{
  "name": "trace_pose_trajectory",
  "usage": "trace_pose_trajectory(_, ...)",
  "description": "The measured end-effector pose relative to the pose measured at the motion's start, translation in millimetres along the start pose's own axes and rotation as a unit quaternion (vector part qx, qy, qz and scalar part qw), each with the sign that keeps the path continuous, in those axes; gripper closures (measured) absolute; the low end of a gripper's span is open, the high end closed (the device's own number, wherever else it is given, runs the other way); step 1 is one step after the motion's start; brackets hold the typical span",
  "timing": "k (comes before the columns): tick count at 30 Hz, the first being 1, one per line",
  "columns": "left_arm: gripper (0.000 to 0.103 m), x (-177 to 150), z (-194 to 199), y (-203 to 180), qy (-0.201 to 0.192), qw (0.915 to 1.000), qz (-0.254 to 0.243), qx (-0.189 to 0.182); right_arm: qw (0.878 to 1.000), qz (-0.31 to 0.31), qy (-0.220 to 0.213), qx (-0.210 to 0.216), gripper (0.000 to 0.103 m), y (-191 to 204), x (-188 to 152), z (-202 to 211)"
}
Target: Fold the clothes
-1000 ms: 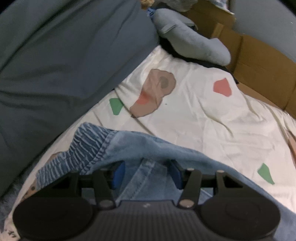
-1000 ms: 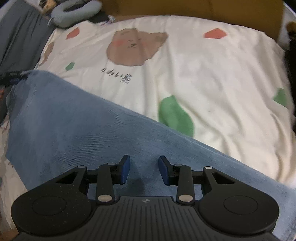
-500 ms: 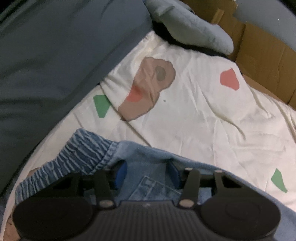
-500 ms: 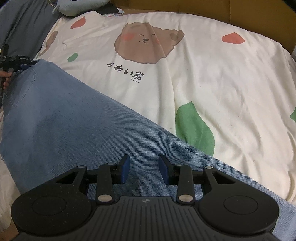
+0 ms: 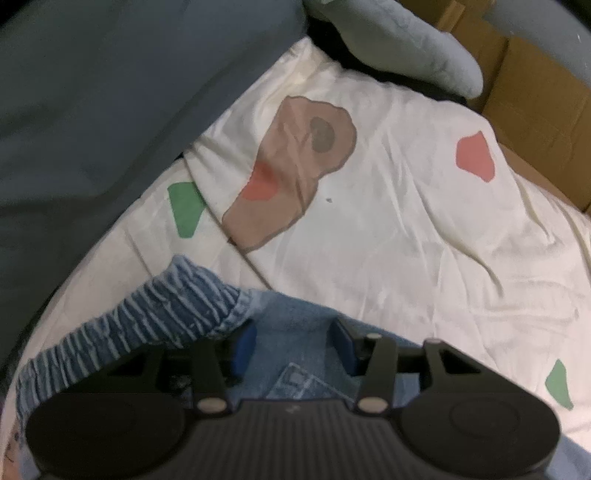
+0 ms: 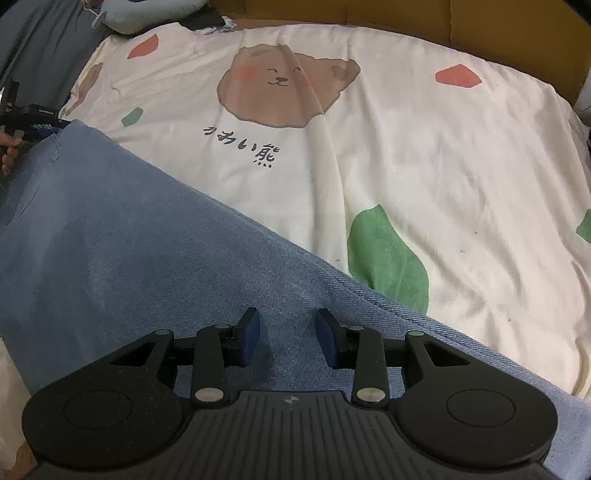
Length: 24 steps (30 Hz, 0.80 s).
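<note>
Blue jeans (image 6: 147, 240) lie spread across a cream bear-print sheet (image 6: 406, 166), one long straight edge running diagonally. My right gripper (image 6: 289, 341) hovers over the flat denim leg, fingers apart, their shadows falling on smooth cloth. In the left wrist view the gathered elastic waistband (image 5: 155, 325) bunches just left of my left gripper (image 5: 294, 341). Its jaws stand part open with denim and a pocket seam (image 5: 295, 380) between them, and no pad visibly pinches the cloth. From the right wrist view, the left gripper (image 6: 51, 125) shows at the jeans' far corner, a hand (image 6: 7, 155) behind it.
A grey-blue duvet (image 5: 110, 110) lies along the left of the sheet (image 5: 406, 240). A pale blue cushion (image 5: 406, 44) rests at the far end. Brown cardboard (image 5: 535, 103) borders the far and right sides, also seen as cardboard (image 6: 369, 18) in the right wrist view.
My left gripper has moved forward and lower over the waist end, and its fingers have drawn slightly closer. In the right wrist view the sheet has shifted a little; the denim stays under the fingers.
</note>
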<state>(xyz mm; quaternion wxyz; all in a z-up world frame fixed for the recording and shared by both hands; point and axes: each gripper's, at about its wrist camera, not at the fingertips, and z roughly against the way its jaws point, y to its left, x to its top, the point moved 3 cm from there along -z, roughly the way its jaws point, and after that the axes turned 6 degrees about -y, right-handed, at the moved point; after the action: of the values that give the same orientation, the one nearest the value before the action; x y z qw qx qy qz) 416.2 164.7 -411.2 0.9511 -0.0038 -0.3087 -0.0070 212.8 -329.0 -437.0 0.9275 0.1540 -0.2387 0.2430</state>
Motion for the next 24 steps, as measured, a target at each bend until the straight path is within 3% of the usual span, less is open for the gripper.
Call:
trace_pose_trajectory(4, 0.055, 5.3, 3.3, -1.2, 0.012, 0.9999, 0.004, 0.006, 1.000, -0.012, -0.003, -0.008, 0.064, 0.2, 0.3, -0.2)
trace_pose_trajectory(7, 0.068, 11.7, 22.7, 3.6, -0.007, 0.9998, 0.014, -0.013, 1.000, -0.014, 0.000, -0.012, 0.065, 0.3, 1.7, -0.3)
trace_pose_trajectory(12, 0.069, 9.3, 70.1, 29.3, -0.047, 0.9982, 0.030, -0.025, 1.000, -0.008, -0.022, 0.007, 0.073, 7.1, 7.2, 12.6)
trace_pose_trajectory(18, 0.069, -15.2, 109.7, 53.0, -0.066, 0.9976, 0.023, 0.000, 0.999, 0.006, -0.033, 0.038, 0.071, 12.9, 12.1, 22.9)
trace_pose_trajectory(22, 0.069, -36.4, 111.2, 66.9, -0.048, 0.9980, 0.023, 0.033, 0.999, 0.017, -0.016, 0.049, 0.071, 17.3, 12.0, 15.9)
trace_pose_trajectory(24, 0.064, -45.8, 106.0, 71.6, -0.041, 0.9979, 0.020, 0.045, 0.999, 0.022, -0.006, 0.047, 0.071, 18.4, 10.0, 11.4)
